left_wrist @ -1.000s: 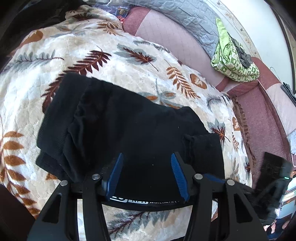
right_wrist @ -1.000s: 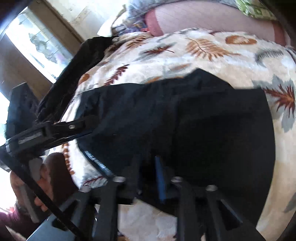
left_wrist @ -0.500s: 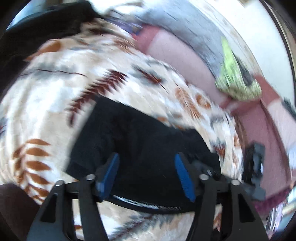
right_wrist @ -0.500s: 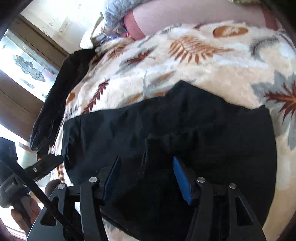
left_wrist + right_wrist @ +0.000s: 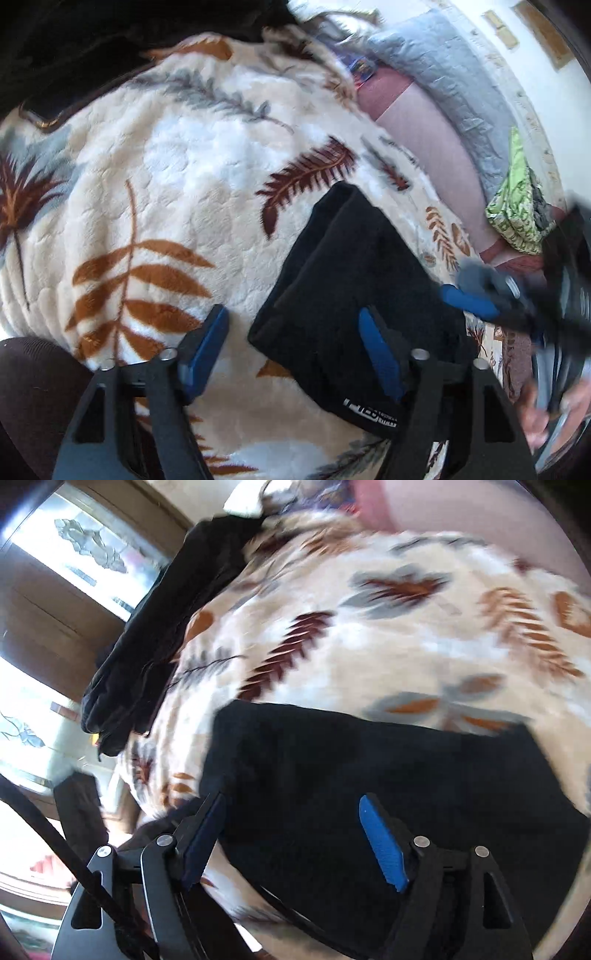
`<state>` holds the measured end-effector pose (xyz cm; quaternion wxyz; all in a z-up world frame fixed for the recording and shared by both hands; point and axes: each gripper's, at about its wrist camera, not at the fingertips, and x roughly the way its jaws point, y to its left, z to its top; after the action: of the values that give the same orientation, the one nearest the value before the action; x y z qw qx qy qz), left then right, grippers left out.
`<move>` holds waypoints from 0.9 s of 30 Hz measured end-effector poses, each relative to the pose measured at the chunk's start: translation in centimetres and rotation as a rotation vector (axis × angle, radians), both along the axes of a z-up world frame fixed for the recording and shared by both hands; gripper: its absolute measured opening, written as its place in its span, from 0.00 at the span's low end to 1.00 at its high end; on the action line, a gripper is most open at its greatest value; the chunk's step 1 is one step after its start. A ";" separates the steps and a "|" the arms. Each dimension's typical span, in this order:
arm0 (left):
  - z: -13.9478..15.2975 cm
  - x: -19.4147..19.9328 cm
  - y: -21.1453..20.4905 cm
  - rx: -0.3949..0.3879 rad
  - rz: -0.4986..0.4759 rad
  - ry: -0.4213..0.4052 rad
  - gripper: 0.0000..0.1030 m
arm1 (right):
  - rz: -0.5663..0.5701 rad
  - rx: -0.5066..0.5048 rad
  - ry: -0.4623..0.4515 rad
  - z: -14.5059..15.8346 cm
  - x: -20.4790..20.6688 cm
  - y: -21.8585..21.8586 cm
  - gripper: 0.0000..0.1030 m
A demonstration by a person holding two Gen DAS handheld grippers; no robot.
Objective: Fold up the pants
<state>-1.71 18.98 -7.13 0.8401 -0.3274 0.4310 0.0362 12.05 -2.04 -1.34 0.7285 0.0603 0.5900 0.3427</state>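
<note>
The black pants lie folded into a compact stack on the leaf-patterned blanket. They also show in the right wrist view. My left gripper is open and empty, its jaws wide, over the stack's near left corner. My right gripper is open and empty above the near edge of the pants. It also shows blurred in the left wrist view, at the right side of the stack.
A dark garment lies along the blanket's far left edge by a window. A grey quilt, a pink mattress and a green patterned cloth lie beyond the blanket. A dark phone-like object rests at its left edge.
My right gripper opened and let go of the pants. Both grippers drew back and swung left. The pants now lie as a narrower folded stack.
</note>
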 end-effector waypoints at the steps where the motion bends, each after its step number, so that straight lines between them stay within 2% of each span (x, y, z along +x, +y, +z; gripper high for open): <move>1: 0.0 0.0 -0.3 0.003 -0.005 -0.018 0.80 | 0.017 -0.008 0.027 -0.3 0.7 1.5 0.80; 3: -0.1 0.0 -0.8 0.000 -0.008 -0.043 0.80 | 0.040 -0.067 0.061 -1.1 1.8 4.2 0.80; 4: -0.2 -0.3 -1.1 -0.011 -0.020 -0.069 0.77 | 0.035 -0.115 0.075 -1.7 2.6 5.9 0.81; 5: -0.3 -0.5 -1.4 -0.021 -0.036 -0.093 0.68 | 0.032 -0.146 0.091 -2.1 3.0 7.0 0.81; 6: -0.3 -0.5 -1.6 -0.020 -0.048 -0.099 0.39 | 0.033 -0.174 0.111 -2.5 3.5 8.0 0.81; 7: -0.5 -0.4 -1.9 -0.012 -0.072 -0.088 0.28 | 0.037 -0.206 0.132 -3.0 3.9 9.3 0.81; 9: -0.7 -0.3 -1.9 -0.022 -0.077 -0.096 0.27 | 0.053 -0.269 0.152 -3.7 4.3 11.7 0.86; 10: -0.8 -0.3 -1.8 -0.030 -0.077 -0.102 0.27 | 0.071 -0.319 0.156 -4.2 4.3 13.0 0.93; 11: -0.7 -0.4 -1.6 -0.035 -0.077 -0.109 0.27 | 0.093 -0.370 0.162 -4.8 4.3 14.3 0.95; 13: -0.7 -0.5 -1.5 -0.037 -0.075 -0.118 0.27 | 0.150 -0.494 0.153 -6.1 4.0 16.4 0.96; 16: -0.7 -0.5 -1.7 -0.035 -0.074 -0.121 0.25 | 0.229 -0.604 0.120 -7.2 3.2 17.9 0.97; 18: -0.3 -0.5 -1.8 -0.043 -0.080 -0.125 0.23 | 0.242 -0.609 0.084 -7.0 2.7 17.7 0.89; 20: 0.3 -0.8 -2.1 -0.060 -0.089 -0.136 0.22 | 0.230 -0.615 0.023 -6.0 2.3 16.7 0.66; 21: 0.9 -0.8 -2.3 -0.058 -0.096 -0.150 0.20 | 0.218 -0.584 0.019 -5.4 2.2 15.9 0.62; 23: 2.2 -1.1 -3.2 -0.050 -0.121 -0.180 0.17 | 0.191 -0.529 0.015 -4.4 2.3 14.4 0.40; 25: 3.5 -1.2 -4.2 -0.055 -0.149 -0.204 0.15 | 0.154 -0.463 0.022 -3.3 2.5 12.1 0.31; 27: 4.6 -1.2 -5.5 -0.046 -0.192 -0.224 0.09 | 0.127 -0.409 0.015 -2.3 2.5 10.2 0.27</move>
<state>-2.93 13.52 -2.55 0.8748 -0.3059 0.3645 -0.0909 14.51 8.14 -3.68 0.6982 -0.1237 0.6553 0.2604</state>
